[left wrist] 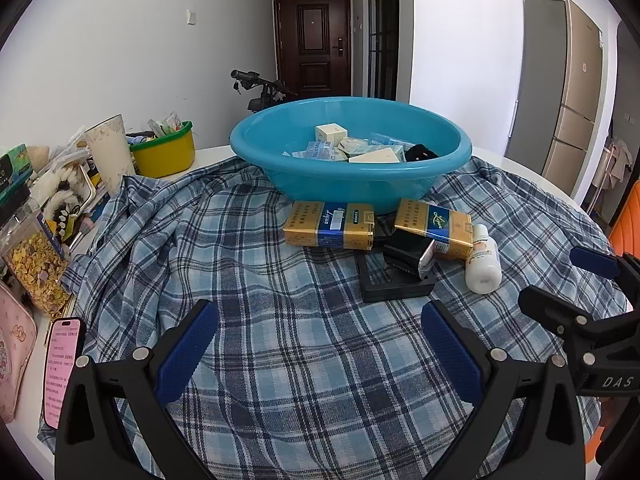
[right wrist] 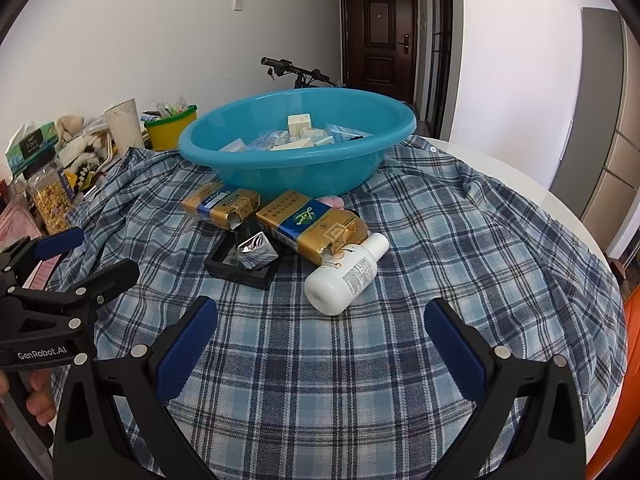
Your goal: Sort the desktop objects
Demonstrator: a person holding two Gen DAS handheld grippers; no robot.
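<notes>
A blue basin (left wrist: 352, 184) (right wrist: 296, 172) stands on a plaid cloth (left wrist: 280, 340) (right wrist: 440, 260) and holds several small boxes and packets. In front of it lie two gold-and-blue cartons (left wrist: 328, 226) (left wrist: 434, 226) (right wrist: 220, 204) (right wrist: 308, 226), a black frame (left wrist: 394, 284) (right wrist: 244, 260) with a small silvery box (left wrist: 426, 258) (right wrist: 256, 252) on it, and a white bottle (left wrist: 483, 260) (right wrist: 346, 276) on its side. My left gripper (left wrist: 320, 348) is open and empty, short of the frame. My right gripper (right wrist: 320, 348) is open and empty, just short of the bottle.
At the table's left edge stand a yellow tub (left wrist: 162, 154) (right wrist: 170, 130), a white cup (left wrist: 110, 152) (right wrist: 125, 124), a cereal jar (left wrist: 38, 268) (right wrist: 50, 196), a tissue box (right wrist: 30, 150) and a phone (left wrist: 60, 372). An orange chair (left wrist: 626, 220) is at right.
</notes>
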